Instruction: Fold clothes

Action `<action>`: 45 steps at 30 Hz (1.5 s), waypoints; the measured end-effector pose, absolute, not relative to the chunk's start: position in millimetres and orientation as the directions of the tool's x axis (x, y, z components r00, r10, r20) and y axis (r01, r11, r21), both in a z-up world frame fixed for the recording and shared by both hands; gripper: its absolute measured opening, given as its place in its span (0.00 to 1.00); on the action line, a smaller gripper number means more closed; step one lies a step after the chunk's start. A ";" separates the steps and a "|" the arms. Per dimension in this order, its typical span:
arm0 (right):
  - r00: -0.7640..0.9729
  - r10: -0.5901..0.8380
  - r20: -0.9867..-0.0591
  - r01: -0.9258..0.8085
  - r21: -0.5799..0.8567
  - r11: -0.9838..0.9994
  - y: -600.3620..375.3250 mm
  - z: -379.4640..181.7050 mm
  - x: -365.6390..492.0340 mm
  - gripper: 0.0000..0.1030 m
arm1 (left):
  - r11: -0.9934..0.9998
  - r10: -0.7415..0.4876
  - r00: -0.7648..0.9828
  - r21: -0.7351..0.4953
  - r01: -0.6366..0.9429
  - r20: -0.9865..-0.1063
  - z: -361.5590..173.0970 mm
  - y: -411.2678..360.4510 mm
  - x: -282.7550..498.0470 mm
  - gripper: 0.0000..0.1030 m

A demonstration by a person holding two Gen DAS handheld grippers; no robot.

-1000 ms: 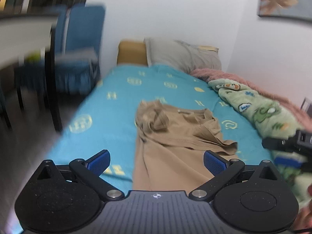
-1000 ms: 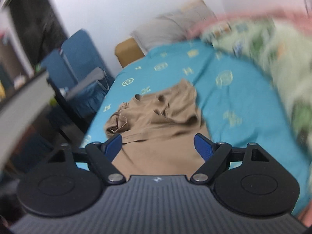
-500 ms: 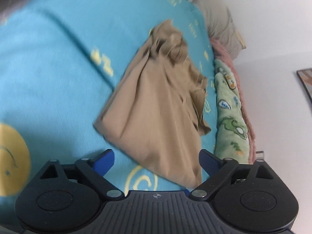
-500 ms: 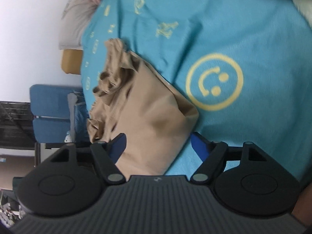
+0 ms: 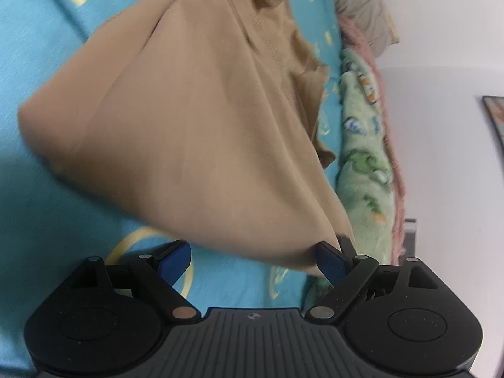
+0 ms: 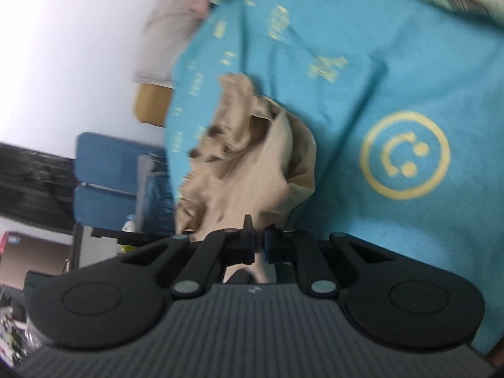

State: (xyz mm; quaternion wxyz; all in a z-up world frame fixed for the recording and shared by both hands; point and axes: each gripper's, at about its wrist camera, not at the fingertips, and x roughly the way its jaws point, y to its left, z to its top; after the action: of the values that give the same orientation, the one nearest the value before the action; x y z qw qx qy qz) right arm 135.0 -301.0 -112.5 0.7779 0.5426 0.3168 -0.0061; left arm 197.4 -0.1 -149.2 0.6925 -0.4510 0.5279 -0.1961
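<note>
On the blue bed sheet (image 5: pixel 63 226) the tan garment (image 5: pixel 195 119) now fills far more of both views than a second ago, when it lay farther off with both tools gaping. In the left view, the left tool (image 5: pixel 252 260) stands wide, its jaws having just eased inward a little; the garment's near hem lies between them, brushing the right-hand pad (image 5: pixel 330 261) at lower right. In the right view, the right tool (image 6: pixel 259 245) has just snapped nearly closed, pinching a fold of the garment at lower centre, the rest bunched above it.
</note>
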 end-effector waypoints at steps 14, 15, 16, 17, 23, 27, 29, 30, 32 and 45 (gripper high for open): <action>0.824 0.277 -0.495 0.355 0.831 0.428 -309.1 -106.1 136.8 0.07 | 0.456 -0.537 0.658 -0.838 -0.300 -0.528 -137.6 70.4 176.5 0.12; 0.826 0.273 -0.493 0.348 0.827 0.441 -307.7 -103.5 135.7 0.07 | 0.457 -0.532 0.673 -0.843 -0.283 -0.514 -131.8 72.3 175.0 0.10; 0.825 0.271 -0.496 0.344 0.821 0.457 -305.4 -100.8 134.1 0.07 | 0.473 -0.520 0.685 -0.840 -0.267 -0.510 -123.8 75.6 173.0 0.09; 0.823 0.268 -0.501 0.339 0.812 0.475 -302.7 -98.2 132.6 0.07 | 0.493 -0.507 0.693 -0.832 -0.254 -0.512 -115.2 78.0 170.9 0.09; 0.814 0.309 -0.491 0.294 0.809 0.509 -302.0 -68.1 116.1 0.07 | 0.584 -0.476 0.713 -0.791 -0.181 -0.515 -44.7 81.1 149.8 0.08; 0.813 0.320 -0.487 0.256 0.791 0.555 -295.4 -36.9 84.4 0.07 | 0.620 -0.473 0.716 -0.771 -0.144 -0.514 -1.4 78.0 117.6 0.08; 0.815 0.322 -0.481 0.239 0.786 0.570 -294.5 -21.0 62.7 0.07 | 0.619 -0.486 0.706 -0.773 -0.139 -0.516 11.9 80.8 89.6 0.08; 0.817 0.322 -0.479 0.232 0.784 0.576 -294.1 -13.3 50.0 0.07 | 0.622 -0.489 0.701 -0.771 -0.138 -0.520 16.9 81.9 75.3 0.08; 0.813 0.326 -0.482 0.219 0.772 0.596 -291.6 -0.1 22.9 0.07 | 0.628 -0.493 0.686 -0.764 -0.145 -0.535 25.0 86.9 43.4 0.08; 0.780 0.300 -0.549 0.295 0.746 0.597 -289.0 5.7 33.9 0.07 | 0.594 -0.505 0.588 -0.749 -0.294 -0.632 18.8 98.8 57.3 0.09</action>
State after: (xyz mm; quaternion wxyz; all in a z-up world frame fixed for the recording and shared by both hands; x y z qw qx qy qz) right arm 33.9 -289.0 5.7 0.8297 0.4489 0.3317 0.0015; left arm 57.3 98.8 18.8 0.7719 -0.4451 0.4487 -0.0684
